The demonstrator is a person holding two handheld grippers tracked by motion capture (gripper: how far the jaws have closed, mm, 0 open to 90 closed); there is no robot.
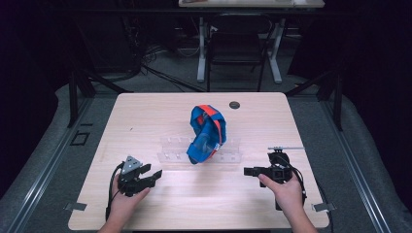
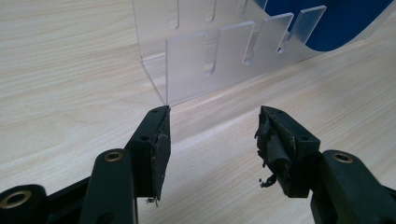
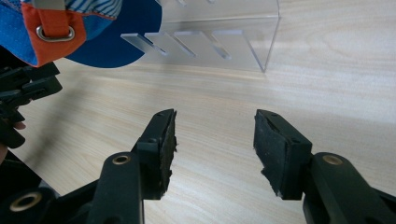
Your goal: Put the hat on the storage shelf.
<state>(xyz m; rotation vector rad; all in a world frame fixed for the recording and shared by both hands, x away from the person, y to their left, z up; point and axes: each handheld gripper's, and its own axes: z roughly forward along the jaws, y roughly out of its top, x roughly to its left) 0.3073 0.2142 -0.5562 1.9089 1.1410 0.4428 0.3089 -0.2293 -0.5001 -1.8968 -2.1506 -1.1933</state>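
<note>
Between the two grippers and a little beyond them, toward the far edge of the wooden table [image 1: 145,116]: a blue cap [image 1: 206,133] with an orange strap, draped over a clear acrylic slotted rack [image 1: 228,156]. Seen from the high view, long axis of the cap running from the far side of the table toward the near side, slightly tilted, lower end down at the rack's middle, orange strap along the upper right flank. Rack itself lying crosswise, its long axis left to right across the table. Left gripper [image 1: 151,175] low over the table near the left front, jaws spread wide, nothing between them, pointing toward the rack's left end; well apart from the cap, close to the rack. From the left gripper view [image 2: 212,140]: rack's slotted wall [image 2: 224,51] straight ahead, a patch of the blue cap [image 2: 327,23] beyond it at upper right. Right gripper [image 1: 248,171] near the right front, jaws likewise spread wide and empty, aimed leftward. From the right gripper view [image 3: 215,140]: cap [image 3: 116,42] at upper left with its orange strap and a metal buckle [image 3: 55,33], rack's end [image 3: 243,42] ahead, bare wood under the jaws, left gripper [image 3: 23,93] at the left edge.
</note>
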